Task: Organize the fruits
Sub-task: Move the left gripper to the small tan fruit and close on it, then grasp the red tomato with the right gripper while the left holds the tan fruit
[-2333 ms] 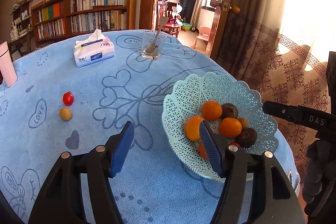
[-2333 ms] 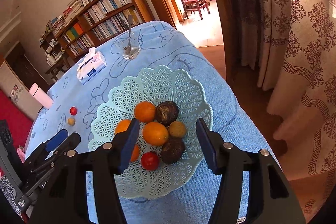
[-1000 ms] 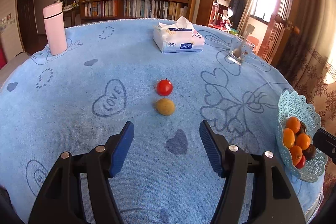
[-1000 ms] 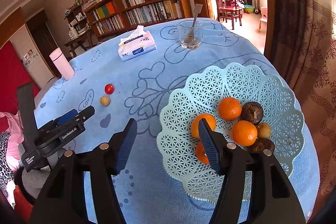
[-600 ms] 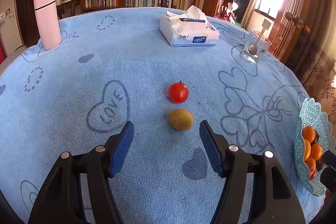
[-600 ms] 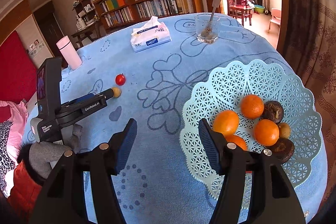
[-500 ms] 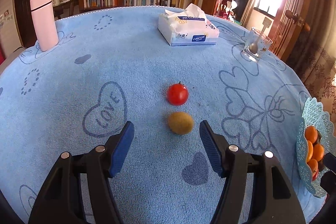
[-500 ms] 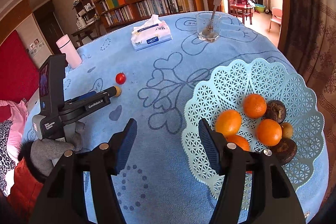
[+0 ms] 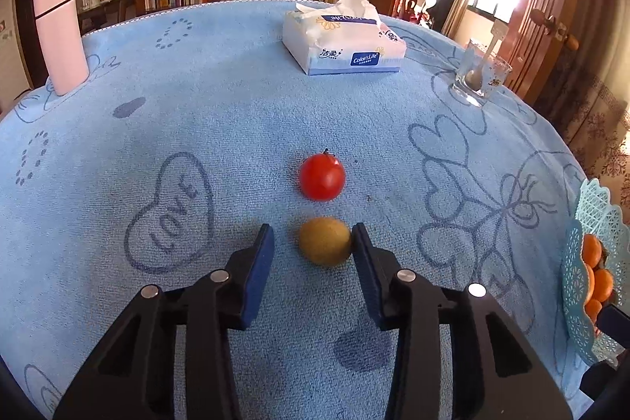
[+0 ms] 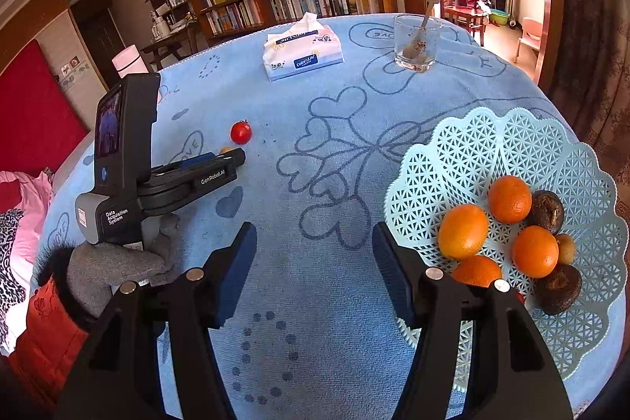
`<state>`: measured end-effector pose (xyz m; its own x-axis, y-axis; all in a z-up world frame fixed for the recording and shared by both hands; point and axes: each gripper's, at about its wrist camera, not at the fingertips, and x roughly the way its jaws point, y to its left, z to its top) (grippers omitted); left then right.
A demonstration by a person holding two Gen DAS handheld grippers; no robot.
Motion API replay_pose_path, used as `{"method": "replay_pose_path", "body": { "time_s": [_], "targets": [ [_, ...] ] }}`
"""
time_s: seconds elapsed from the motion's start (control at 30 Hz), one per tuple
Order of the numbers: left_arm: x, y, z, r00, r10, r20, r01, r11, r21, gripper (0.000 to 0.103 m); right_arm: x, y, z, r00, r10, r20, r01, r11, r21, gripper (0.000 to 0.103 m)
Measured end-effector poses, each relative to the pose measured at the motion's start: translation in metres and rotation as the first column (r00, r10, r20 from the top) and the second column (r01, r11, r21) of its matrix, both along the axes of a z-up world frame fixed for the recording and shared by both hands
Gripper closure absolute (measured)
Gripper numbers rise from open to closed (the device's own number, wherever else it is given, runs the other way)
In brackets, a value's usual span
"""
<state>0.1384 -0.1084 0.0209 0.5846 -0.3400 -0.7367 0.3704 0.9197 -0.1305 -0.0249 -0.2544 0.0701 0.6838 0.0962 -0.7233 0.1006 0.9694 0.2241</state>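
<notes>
Fruit left out: small brownish-yellow round fruit [image 9: 324,241] and red cherry tomato [image 9: 322,178], both on blue towel-covered surface [image 9: 236,105], tomato just beyond the yellow one.
Left gripper [image 9: 313,243]: jaws partly open, straddling the yellow fruit; right pad looks touching or nearly so, left pad w/ a gap. Nothing gripped yet.
Right gripper [image 10: 314,243]: wide open, empty, hovering over surface beside pale-green lattice plastic basket [image 10: 492,144].
Basket contents: oranges [image 10: 463,231], dark wrinkled fruits [image 10: 547,211], one more small yellow fruit; sits well apart from the two loose ones.
Step (judged): closing on yellow fruit, then carry to basket.
Risk 1: off-centre close, one pad hits first, round fruit rolls out fwd and bumps tomato.
Risk 2: over-squeeze could bruise it; looks soft-skinned.
Risk 3: pads low, could snag towel nap and drag cloth.
</notes>
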Motion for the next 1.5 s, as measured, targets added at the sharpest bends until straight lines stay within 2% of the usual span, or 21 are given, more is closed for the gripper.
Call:
{"method": "replay_pose_path", "body": {
  "time_s": [0.03,0.17,0.37,0.63,0.93,1.17,1.37,1.43,1.5],
  "targets": [
    [-0.001,0.0,0.001,1.0,-0.009,0.002,0.009,1.0,-0.005,0.075,0.001,0.002,-0.001,1.0,0.002,-0.002,-0.002,1.0,0.0,0.04],
    [-0.009,0.011,0.009,1.0,0.015,0.02,-0.015,1.0,-0.026,0.075,0.004,0.006,-0.001,1.0,0.011,-0.003,-0.011,1.0,-0.005,0.04],
    [-0.028,0.054,0.026,0.99,0.122,0.07,-0.119,0.991,-0.057,0.075,0.02,0.014,0.005,0.999,0.033,-0.004,-0.033,0.999,0.01,0.04],
    [-0.05,0.104,0.022,0.965,0.245,0.089,-0.242,0.969,-0.048,0.075,0.08,0.04,0.0,0.997,0.079,-0.023,-0.079,0.997,0.024,0.04],
    [-0.057,0.119,0.014,0.96,0.267,0.086,-0.263,0.963,-0.049,0.075,0.162,0.062,-0.027,0.992,0.105,-0.069,-0.104,0.994,0.018,0.04],
    [-0.053,0.121,0.007,0.962,0.266,0.052,-0.263,0.963,-0.065,0.075,0.196,0.073,-0.037,0.989,0.116,-0.093,-0.116,0.993,0.007,0.041],
    [-0.052,0.123,0.006,0.963,0.266,0.044,-0.263,0.962,-0.075,0.075,0.206,0.074,-0.05,0.987,0.104,-0.12,-0.105,0.994,-0.006,0.051],
    [-0.052,0.123,0.006,0.963,0.267,0.042,-0.263,0.962,-0.077,0.075,0.206,0.076,-0.05,0.988,0.101,-0.12,-0.105,0.994,-0.026,0.059],
    [-0.052,0.123,0.006,0.963,0.267,0.04,-0.263,0.962,-0.079,0.074,0.205,0.076,-0.049,0.987,0.097,-0.127,-0.101,0.994,-0.031,0.076]
  ]
}}
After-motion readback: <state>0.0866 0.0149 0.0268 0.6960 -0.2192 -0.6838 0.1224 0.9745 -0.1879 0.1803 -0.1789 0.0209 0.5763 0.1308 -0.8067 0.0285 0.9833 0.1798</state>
